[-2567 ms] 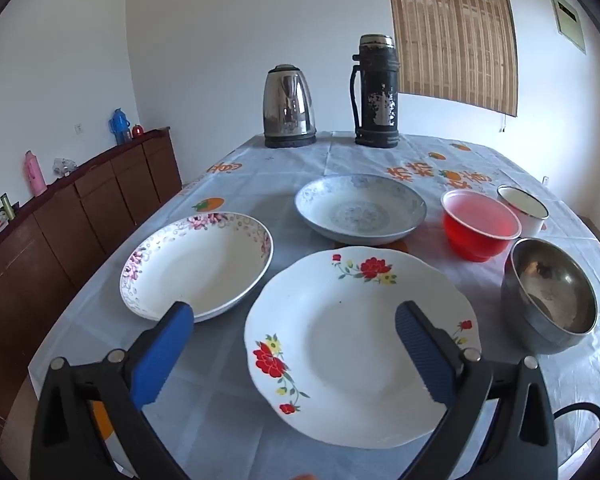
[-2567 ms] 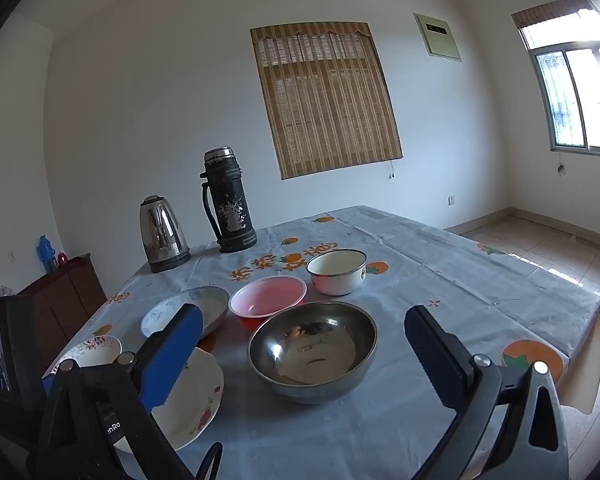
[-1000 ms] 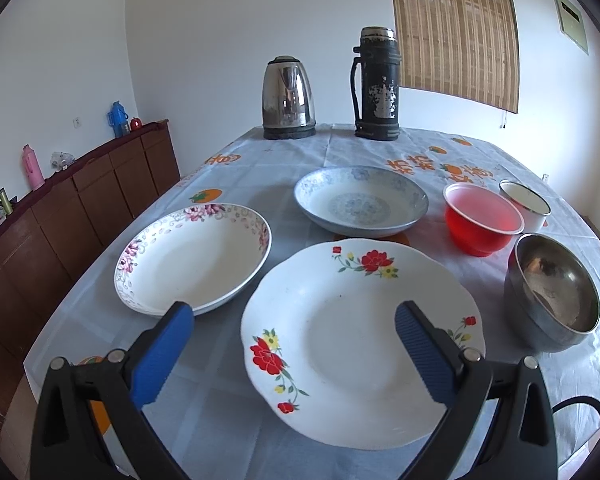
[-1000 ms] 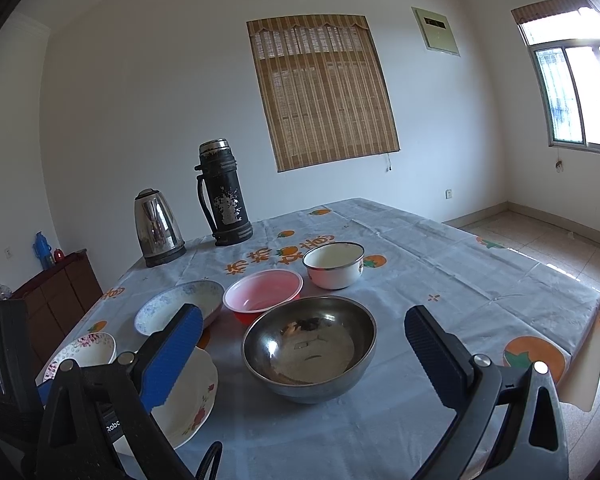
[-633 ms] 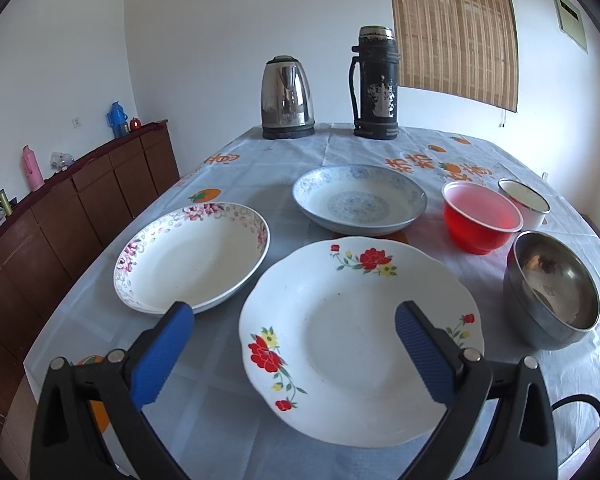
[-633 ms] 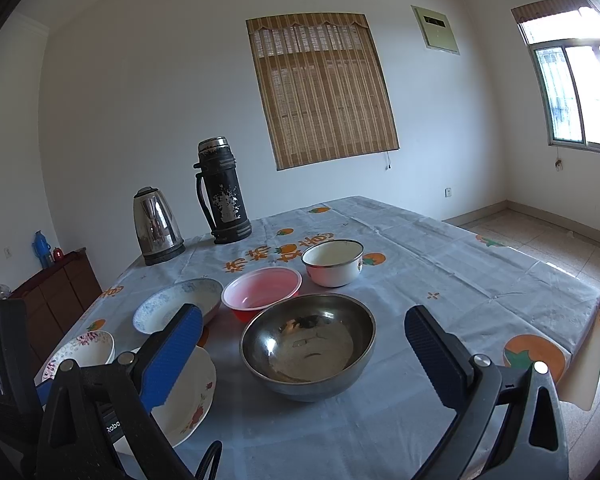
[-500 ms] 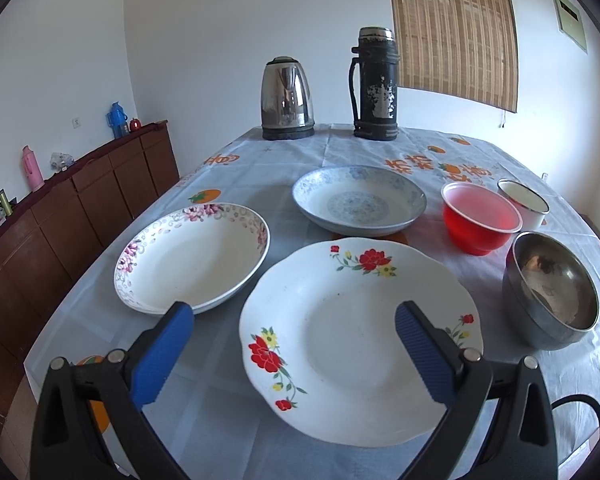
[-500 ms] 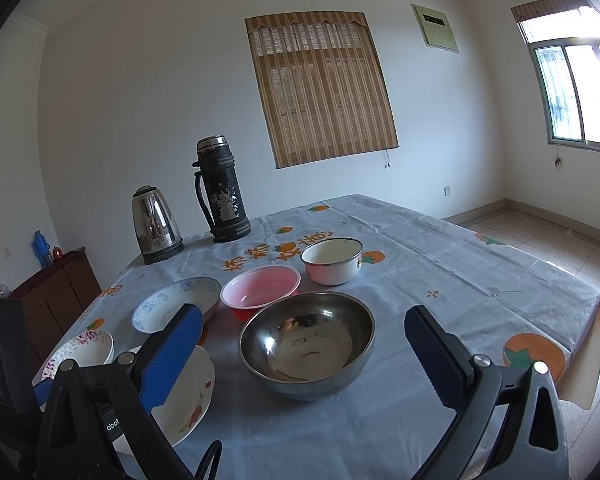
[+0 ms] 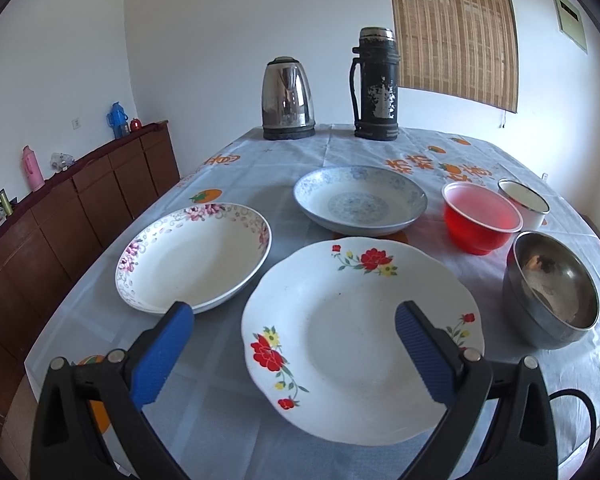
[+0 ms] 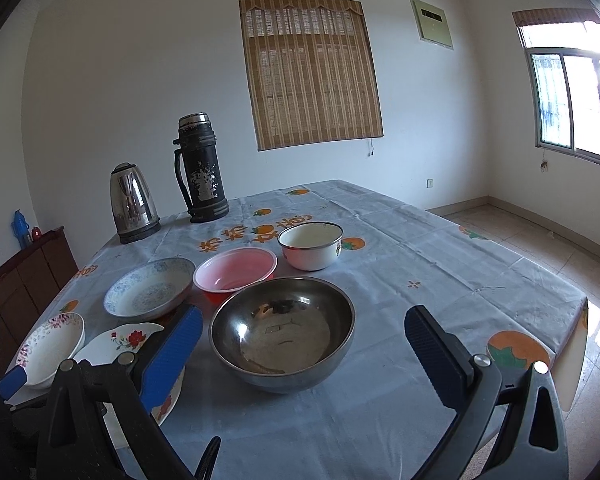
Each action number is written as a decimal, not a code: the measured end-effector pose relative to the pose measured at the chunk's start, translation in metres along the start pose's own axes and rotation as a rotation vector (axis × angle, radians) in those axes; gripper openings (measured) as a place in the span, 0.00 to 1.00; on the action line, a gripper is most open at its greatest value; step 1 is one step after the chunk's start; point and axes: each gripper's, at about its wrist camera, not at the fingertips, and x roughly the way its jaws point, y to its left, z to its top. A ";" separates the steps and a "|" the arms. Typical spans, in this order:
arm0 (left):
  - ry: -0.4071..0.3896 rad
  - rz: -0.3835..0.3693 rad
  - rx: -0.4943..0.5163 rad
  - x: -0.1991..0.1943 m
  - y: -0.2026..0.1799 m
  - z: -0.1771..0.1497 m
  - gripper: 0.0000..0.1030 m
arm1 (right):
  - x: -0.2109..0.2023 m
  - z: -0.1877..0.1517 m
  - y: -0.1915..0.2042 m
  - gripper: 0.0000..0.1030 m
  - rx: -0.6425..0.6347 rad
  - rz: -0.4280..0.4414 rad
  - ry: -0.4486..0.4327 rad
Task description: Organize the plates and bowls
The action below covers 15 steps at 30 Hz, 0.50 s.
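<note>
The left gripper is held with its jaws spread wide above the red-flowered plate, nothing being gripped. The right gripper is likewise held apart over the steel bowl. On the desk, the pink-rimmed plate, blue-patterned plate, red bowl and white enamel bowl are set apart from one another.

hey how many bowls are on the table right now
3: the steel bowl nearest the right gripper, the red plastic bowl behind it, and the white enamel bowl farthest back. None looks hidden.
</note>
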 end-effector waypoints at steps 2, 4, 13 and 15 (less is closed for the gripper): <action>0.002 0.000 -0.001 0.000 0.000 0.000 1.00 | 0.000 0.000 0.002 0.99 -0.006 -0.001 -0.002; 0.004 0.000 -0.002 0.000 0.001 0.000 1.00 | 0.000 0.000 0.003 0.99 -0.009 -0.003 -0.002; 0.005 0.002 -0.002 0.000 0.002 0.000 1.00 | 0.004 -0.001 0.005 0.99 -0.010 -0.002 0.012; 0.008 0.000 -0.002 0.000 0.002 0.000 1.00 | 0.004 -0.001 0.005 0.99 -0.010 -0.001 0.012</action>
